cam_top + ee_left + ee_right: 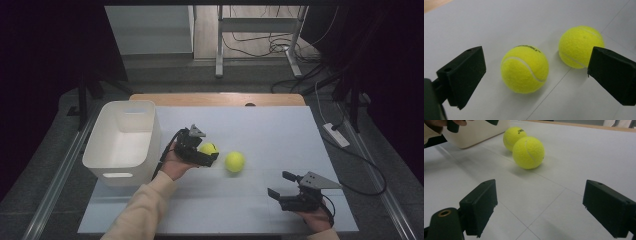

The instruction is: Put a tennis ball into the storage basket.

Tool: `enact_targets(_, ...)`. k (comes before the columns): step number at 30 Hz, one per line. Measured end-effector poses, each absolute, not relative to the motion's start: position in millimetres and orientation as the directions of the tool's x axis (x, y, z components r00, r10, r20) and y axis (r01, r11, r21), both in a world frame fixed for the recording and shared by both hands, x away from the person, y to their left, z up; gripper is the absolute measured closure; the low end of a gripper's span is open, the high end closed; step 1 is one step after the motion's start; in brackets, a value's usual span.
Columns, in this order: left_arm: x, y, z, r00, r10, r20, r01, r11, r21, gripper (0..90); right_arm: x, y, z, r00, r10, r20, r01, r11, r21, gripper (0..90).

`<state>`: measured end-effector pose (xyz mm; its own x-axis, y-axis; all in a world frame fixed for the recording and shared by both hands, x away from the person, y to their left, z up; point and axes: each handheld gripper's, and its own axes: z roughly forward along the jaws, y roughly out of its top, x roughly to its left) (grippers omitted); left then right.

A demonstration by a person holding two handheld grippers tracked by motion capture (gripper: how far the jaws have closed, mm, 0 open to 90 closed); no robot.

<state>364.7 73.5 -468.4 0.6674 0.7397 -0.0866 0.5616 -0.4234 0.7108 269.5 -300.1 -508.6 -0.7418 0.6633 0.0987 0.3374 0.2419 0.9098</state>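
Left gripper (209, 152) reaches low over near tennis ball (524, 69), jaws wide apart, not touching. Right gripper (283, 187) rests level, jaws apart, empty.

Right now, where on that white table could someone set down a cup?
Bare stretches lie beyond the two yellow tennis balls toward the wooden far edge, and between them and the right gripper. It is crowded near the white plastic bin.

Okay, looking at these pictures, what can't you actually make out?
- Near tennis ball: high view, left hand-held gripper hides its lower part.
- Black print on that ball: left gripper view, too small to read.
- White bin: right gripper view, cut off by the top edge.
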Motion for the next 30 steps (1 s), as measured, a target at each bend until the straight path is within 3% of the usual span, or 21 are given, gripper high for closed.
enact_targets(30,390.7,62.9,-502.1,0.648,0.743,-0.166,0.645,-0.419,0.639,2.5,269.8,-299.9,-509.3,-0.742,0.662,0.1,0.339,0.243,0.909,12.2)
